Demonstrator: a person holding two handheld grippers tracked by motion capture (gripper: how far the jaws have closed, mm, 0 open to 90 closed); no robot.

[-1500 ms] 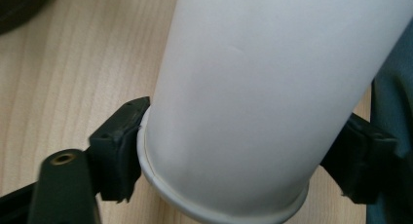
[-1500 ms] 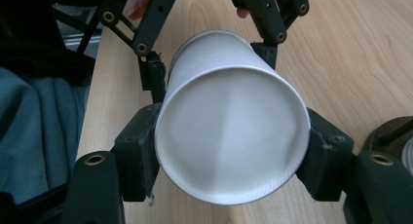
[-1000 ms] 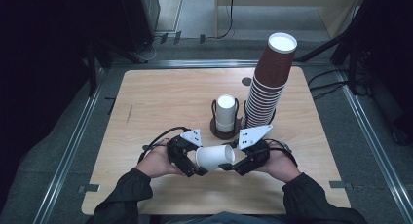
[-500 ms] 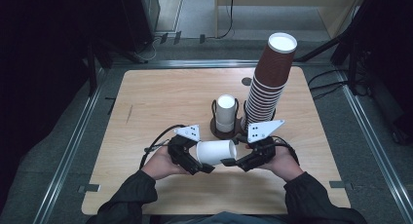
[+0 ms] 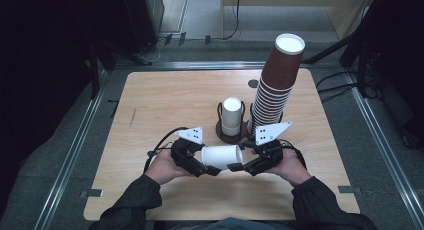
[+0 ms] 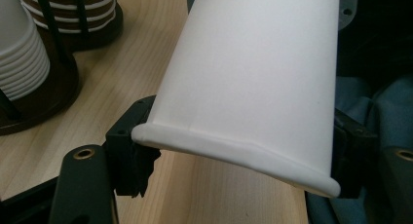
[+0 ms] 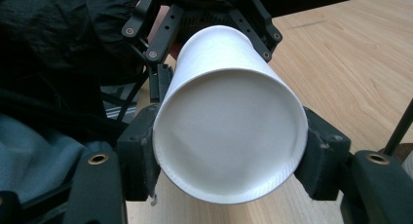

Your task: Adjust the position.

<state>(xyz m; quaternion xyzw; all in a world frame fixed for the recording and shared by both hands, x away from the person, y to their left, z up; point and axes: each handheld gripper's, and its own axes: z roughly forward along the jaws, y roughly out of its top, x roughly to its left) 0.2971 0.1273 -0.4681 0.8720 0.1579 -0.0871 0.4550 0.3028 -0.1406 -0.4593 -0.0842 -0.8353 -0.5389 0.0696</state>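
Now both hands level, left gripper [image 5: 212,169] and right gripper [image 5: 235,166] clamp white cup [image 5: 221,156].

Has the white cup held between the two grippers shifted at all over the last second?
Hardly: the white cup stays level just in front of the cup holder, its narrow end now gripped as the left gripper has just closed.

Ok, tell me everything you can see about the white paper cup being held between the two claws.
The plain white tapered paper cup lies on its side above the light wooden table, near the person's edge. It looks matte and unprinted. The left claw has just been closing, and its black pads now press on the rolled rim at the mouth. The right claw clamps the closed bottom end, whose recessed base faces that claw's camera. The cup touches nothing else.
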